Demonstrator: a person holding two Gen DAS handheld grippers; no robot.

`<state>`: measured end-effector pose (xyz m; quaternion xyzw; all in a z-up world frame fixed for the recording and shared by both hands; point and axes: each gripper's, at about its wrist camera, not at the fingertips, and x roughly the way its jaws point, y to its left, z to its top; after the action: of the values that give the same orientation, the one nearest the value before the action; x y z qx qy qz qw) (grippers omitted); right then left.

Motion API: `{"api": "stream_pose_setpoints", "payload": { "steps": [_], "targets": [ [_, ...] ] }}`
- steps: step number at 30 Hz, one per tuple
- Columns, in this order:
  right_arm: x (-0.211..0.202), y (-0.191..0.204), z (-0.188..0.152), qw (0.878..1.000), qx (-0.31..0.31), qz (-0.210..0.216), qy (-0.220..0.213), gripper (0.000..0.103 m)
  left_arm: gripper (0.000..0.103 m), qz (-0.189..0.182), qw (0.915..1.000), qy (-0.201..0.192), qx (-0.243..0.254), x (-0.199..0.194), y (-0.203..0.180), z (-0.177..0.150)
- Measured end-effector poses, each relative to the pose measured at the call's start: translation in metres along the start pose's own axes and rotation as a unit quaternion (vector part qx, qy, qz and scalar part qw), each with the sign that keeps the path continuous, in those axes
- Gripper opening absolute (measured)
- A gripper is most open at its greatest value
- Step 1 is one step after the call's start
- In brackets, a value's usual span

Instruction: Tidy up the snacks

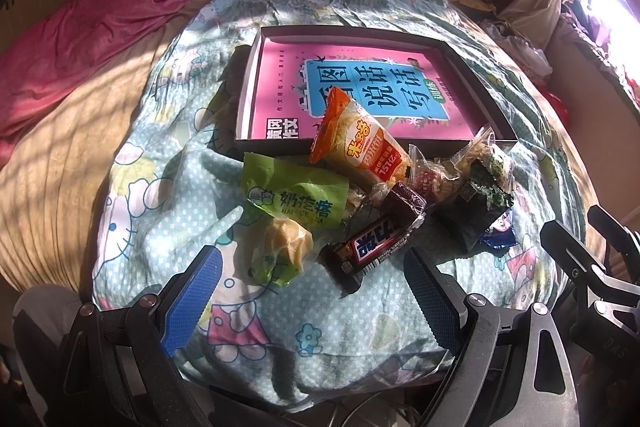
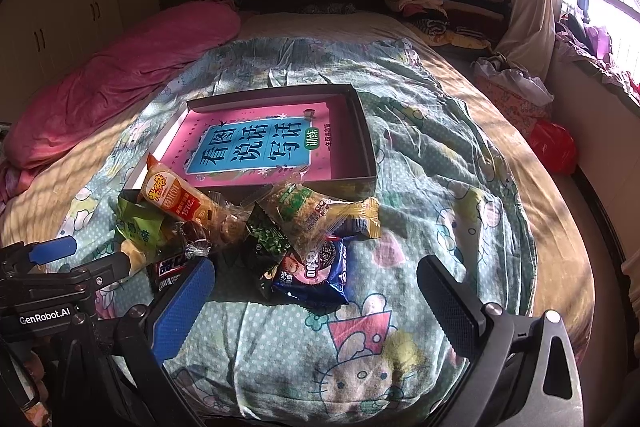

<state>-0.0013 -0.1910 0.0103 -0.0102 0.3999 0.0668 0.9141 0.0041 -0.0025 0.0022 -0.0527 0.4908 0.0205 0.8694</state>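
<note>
Just ahead of both tools, on the cartoon-print quilt [image 2: 400, 155] of the bed, lies a loose heap of wrapped snacks, none of them in the shallow box [image 1: 472, 75] beyond it. Nearest the left tool [image 1: 312, 291], whose blue pads stand wide apart with nothing between them, are a dark chocolate bar [image 1: 372, 243] and a green milk-candy bag [image 1: 296, 199]; a pale lump in a clear wrapper [image 1: 286, 247] sits just in front of that bag. Farther ahead, an orange rice-cracker pack [image 1: 360, 143] leans with its top over the near rim of the box. Directly in front of the right tool [image 2: 316, 291], also spread open and empty, is a blue cookie packet [image 2: 316, 275], touching a black-and-green packet [image 2: 266, 239] and a clear pack with yellow ends [image 2: 320, 215].

I count one of each of these seven; a few smaller clear-wrapped sweets are tucked among them, too tangled to number. There is one box, and a single pink book [image 2: 256, 147] lies flat on its floor, probably as a firm base on the soft bedding. The snacks sit bunched at the box's near edge, likely so each tool can reach its own side of the heap. To the far left of the tools runs a pink duvet [image 2: 120, 75].
</note>
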Motion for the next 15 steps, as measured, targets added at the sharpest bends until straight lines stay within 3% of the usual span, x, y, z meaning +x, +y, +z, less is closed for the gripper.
{"api": "stream_pose_setpoints", "payload": {
  "steps": [15],
  "targets": [
    [0.011,-0.003,0.001,1.0,0.006,0.0,0.014,0.102,0.093,0.003,0.9998,0.017,-0.007,0.012,0.004,0.0]
  ]
}}
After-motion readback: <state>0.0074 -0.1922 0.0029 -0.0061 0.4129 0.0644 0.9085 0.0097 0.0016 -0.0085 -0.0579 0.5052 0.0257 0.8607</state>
